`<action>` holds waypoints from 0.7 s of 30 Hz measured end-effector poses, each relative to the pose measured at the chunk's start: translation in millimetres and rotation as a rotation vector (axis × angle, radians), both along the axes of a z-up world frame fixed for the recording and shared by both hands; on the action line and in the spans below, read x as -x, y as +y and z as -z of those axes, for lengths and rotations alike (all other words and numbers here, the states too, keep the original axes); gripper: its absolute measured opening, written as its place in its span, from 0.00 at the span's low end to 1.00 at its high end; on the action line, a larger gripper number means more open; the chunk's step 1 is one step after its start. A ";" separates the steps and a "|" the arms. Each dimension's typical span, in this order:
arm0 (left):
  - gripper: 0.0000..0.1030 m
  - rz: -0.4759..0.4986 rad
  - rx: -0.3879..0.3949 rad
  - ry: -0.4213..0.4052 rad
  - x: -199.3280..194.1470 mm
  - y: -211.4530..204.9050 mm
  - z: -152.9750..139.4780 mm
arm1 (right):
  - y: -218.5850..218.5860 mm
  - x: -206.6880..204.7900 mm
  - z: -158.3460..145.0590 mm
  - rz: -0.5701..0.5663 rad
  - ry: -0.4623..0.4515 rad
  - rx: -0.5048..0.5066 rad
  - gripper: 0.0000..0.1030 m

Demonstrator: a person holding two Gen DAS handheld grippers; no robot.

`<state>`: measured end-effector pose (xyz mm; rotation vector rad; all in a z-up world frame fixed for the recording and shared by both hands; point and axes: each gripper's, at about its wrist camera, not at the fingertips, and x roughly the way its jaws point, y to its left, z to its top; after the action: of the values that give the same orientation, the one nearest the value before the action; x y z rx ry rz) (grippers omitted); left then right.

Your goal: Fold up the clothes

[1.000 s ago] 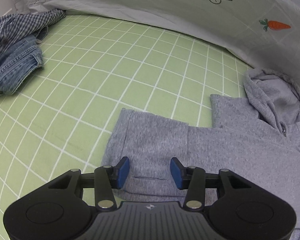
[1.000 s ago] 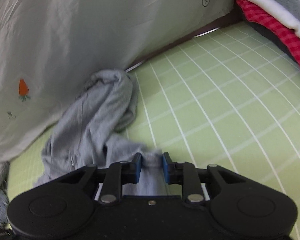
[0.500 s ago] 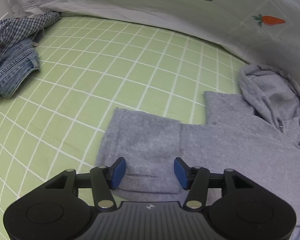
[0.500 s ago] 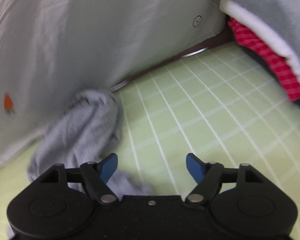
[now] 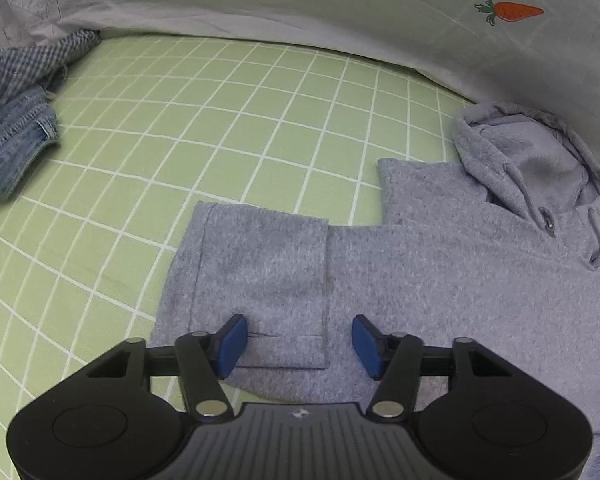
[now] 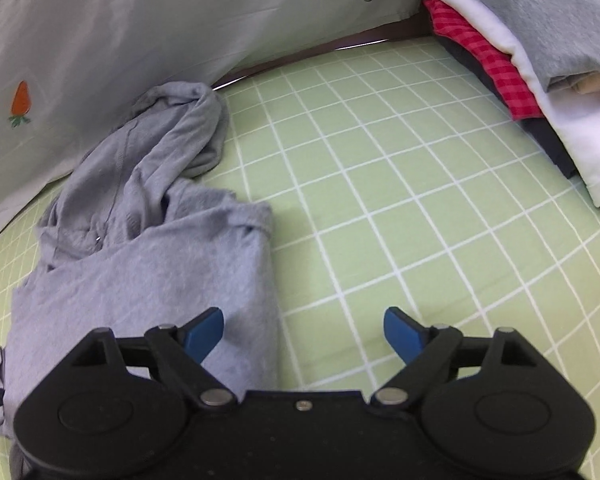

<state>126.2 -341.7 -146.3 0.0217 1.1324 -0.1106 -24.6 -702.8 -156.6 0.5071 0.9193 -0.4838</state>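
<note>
The left tool [image 5: 298, 340] hangs just above the grey hoodie [image 5: 440, 272], its blue pads spread apart with nothing between them; below the gap lies a sleeve [image 5: 260, 276] folded flat across the body of the garment. The right tool [image 6: 303, 330] is opened wider still and also holds nothing: its left pad sits over the hoodie's [image 6: 148, 280] edge and its right pad over the bare green checked sheet [image 6: 400, 200]; whether either pad touches the cloth cannot be told. The hoodie lies spread on the sheet [image 5: 204, 120], with its hood [image 5: 528, 160] bunched at the far end against a pale grey cloth backdrop [image 5: 260, 0] printed with a small carrot [image 5: 508, 11]. Only the left wrist view shows the flat folded sleeve, and further off at the far left a heap of blue jeans [image 5: 12, 156] with a checked shirt [image 5: 24, 60] lying by it. Only the right wrist view shows the hoodie's other, rumpled side and the twisted hood [image 6: 172, 128], and beyond them at the far right a stack of folded clothes [image 6: 540, 60] in grey, white, red check and dark layers.
</note>
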 end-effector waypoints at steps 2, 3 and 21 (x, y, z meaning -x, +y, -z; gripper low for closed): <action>0.29 0.007 -0.061 -0.012 1.2 -3.0 -0.4 | 4.1 -2.1 -1.6 -0.013 -0.007 -0.002 0.85; 0.20 -0.001 -0.052 -0.011 1.1 -1.3 -1.2 | 6.7 -3.1 -3.1 -0.019 -0.013 -0.001 0.85; 0.39 0.327 0.365 -0.058 60.7 -108.4 -85.5 | 12.7 45.3 -24.5 0.035 -0.122 0.043 0.85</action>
<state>65.5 -450.2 -60.8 -0.1142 1.0297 -0.6025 -69.9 -690.1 -132.1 0.5083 0.7829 -0.4979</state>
